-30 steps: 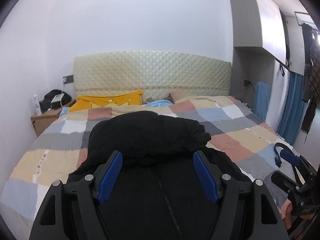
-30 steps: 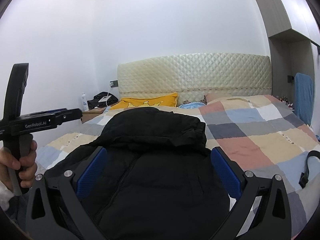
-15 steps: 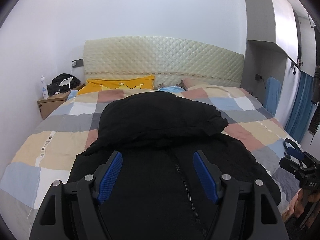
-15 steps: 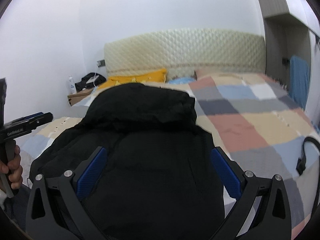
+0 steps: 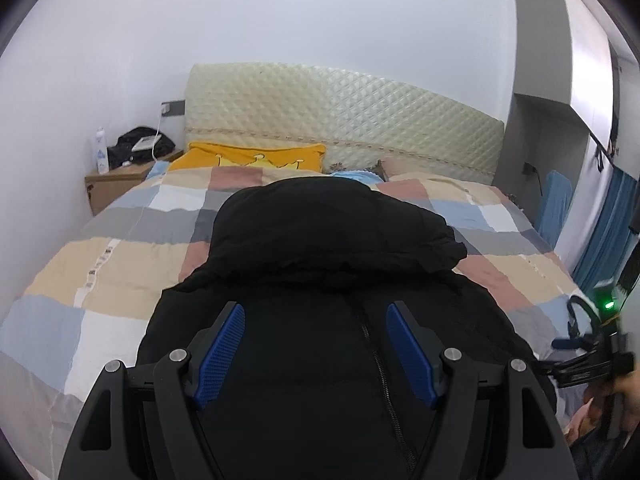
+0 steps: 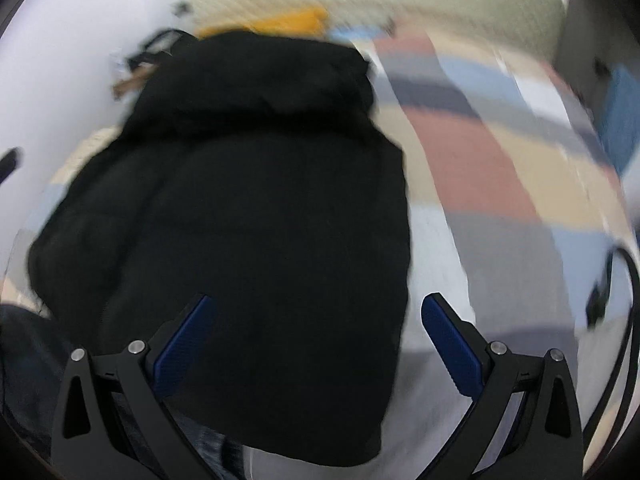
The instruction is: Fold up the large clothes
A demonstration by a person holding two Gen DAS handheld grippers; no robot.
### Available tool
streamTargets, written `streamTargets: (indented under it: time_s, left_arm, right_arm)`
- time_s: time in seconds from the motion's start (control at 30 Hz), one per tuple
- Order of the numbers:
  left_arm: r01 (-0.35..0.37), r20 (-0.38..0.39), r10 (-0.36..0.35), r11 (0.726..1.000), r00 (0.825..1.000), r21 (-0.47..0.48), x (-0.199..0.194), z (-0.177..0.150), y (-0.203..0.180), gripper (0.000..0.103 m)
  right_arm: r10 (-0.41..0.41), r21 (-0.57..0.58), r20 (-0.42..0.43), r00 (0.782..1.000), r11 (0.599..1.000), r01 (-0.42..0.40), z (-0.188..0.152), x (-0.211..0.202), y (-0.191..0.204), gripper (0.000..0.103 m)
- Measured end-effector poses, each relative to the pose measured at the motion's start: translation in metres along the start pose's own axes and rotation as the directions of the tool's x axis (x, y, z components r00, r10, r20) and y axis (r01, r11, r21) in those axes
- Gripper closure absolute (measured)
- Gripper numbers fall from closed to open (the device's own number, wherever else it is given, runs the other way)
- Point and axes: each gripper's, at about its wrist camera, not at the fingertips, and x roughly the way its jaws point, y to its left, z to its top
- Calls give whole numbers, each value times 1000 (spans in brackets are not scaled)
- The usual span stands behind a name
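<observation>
Hovering over the near end of a black padded hooded jacket (image 5: 332, 264), the left gripper (image 5: 316, 350) holds its blue-padded fingers (image 5: 222, 354) spread wide, nothing between them, the jacket's front zipper (image 5: 378, 364) running up between the two pads. The jacket lies lengthwise on a bed covered by a patchwork quilt of beige, grey, blue and dusty-pink squares (image 5: 116, 264), its hood (image 5: 332, 220) at the far end. To the jacket's right, at the bed's edge, the right gripper (image 5: 580, 360) appears as a dark frame with a green light above it and part of a hand below. In the right wrist view, heavily blurred, the right gripper (image 6: 316, 344) is likewise spread apart and empty above the jacket's (image 6: 248, 184) lower right side, the quilt (image 6: 500, 168) showing to the right of the garment and a black cable (image 6: 624, 292) at the frame's right edge. Beyond the hood lie a mustard-yellow pillow (image 5: 256, 158) and a cream quilted headboard (image 5: 340, 116). Left of the headboard stands a wooden bedside table (image 5: 116, 186) bearing a white plastic bottle (image 5: 102, 154) and a black bag (image 5: 142, 146). Right of the headboard rises a grey wall cabinet (image 5: 560, 40), with blue curtains (image 5: 608, 236) nearer.
</observation>
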Motion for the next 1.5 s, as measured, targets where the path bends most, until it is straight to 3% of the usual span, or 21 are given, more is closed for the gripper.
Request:
streamTargets:
  time_s: [0.13,0.27,0.53,0.63,0.9,1.0,1.13,1.23,1.3,1.43,1.5]
  left_arm:
    - [17,-30,-18,999,999,-39,8,-3,9,30]
    - [10,-80,-13,999,997,-41,21,-6,9,30]
    - [-23,-106,23,1000,994,-2,27,-11,0,30]
    - [-28,-123,29,1000,992,10,31,-13,-2,30]
    - [-4,-198,-1,1000,980,-23,39,-8,5,30]
    - [11,-238,-18,999,971,-30,39,-3,14,30]
    - [-5,-281,-6,999,960,-39,35,10,37,30]
    - [7,-336,-47,993,941,-119,33,19,70,30]
    - [15,-390,-88,982,917,-187,37,20,97,30]
    - [-8,-500,-157,950,852,-312,52,9,147,30]
    - [-57,-573,-189,922,798,-384,65,-7,173,30]
  right_arm:
    - [-132,90,-66,989,986,138,-7,21,-9,0]
    - [-32,165,-75,997,985,44,-16,26,-11,0]
    - [-52,120,-131,990,990,68,-27,36,3,0]
    - [-17,164,-153,988,986,42,-30,40,-3,0]
    - [206,333,-181,962,933,-137,-50,54,-18,1]
    - [245,317,-181,953,931,-179,-51,56,-12,9]
    - [278,297,-157,948,928,-223,-50,50,-7,36]
    - [295,282,-127,947,926,-251,-44,45,-7,59]
    - [297,269,-106,949,927,-260,-38,44,-8,71]
    - [297,254,-88,951,930,-267,-33,45,-14,81]
    - [292,251,-89,952,932,-262,-32,45,-16,81]
